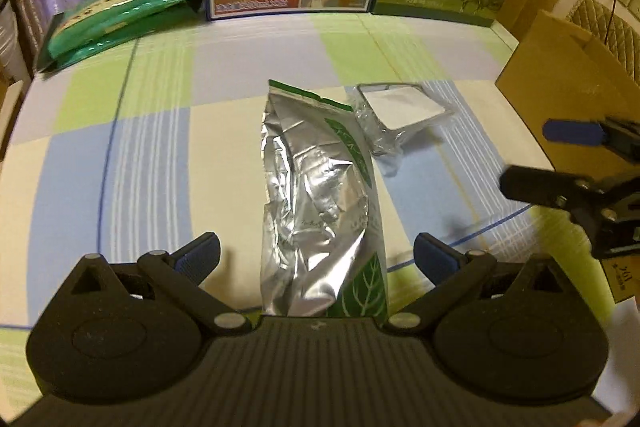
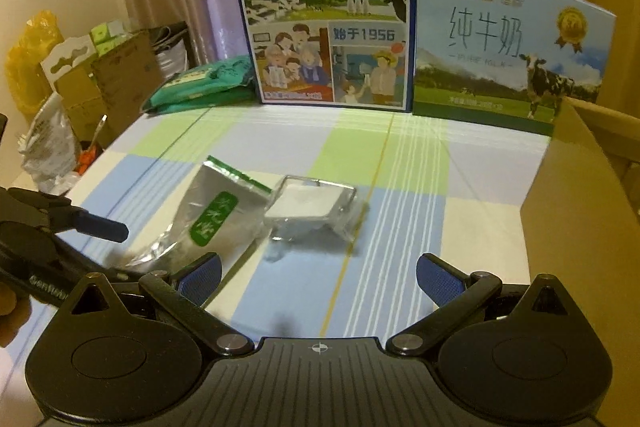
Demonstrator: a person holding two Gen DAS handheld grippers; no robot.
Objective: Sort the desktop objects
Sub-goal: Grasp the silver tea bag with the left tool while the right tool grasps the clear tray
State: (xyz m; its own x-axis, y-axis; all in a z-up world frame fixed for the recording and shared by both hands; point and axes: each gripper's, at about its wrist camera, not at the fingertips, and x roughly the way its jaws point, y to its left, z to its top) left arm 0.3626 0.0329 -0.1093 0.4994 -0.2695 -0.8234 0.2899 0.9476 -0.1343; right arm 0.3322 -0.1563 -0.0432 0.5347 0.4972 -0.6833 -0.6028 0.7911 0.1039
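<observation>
Little looks sorted yet: you hold both the left gripper (image 1: 316,257) and the right gripper (image 2: 318,277) wide apart and empty, the pouch (image 1: 320,203) lies between your left fingers, untouched, the wrapped packet (image 1: 394,115) just beyond the pouch.

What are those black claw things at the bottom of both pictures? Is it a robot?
No robot here. A person holds a pair of tongs in each hand, and each pair carries a camera looking forward along its two fingers. One picture comes from the left tongs, the other from the right tongs. Both are open and hold nothing. On the checked cloth lie a silver foil pouch and a small clear-wrapped packet. Behind stand two milk cartons and green packets. A cardboard box sits at the right.
</observation>
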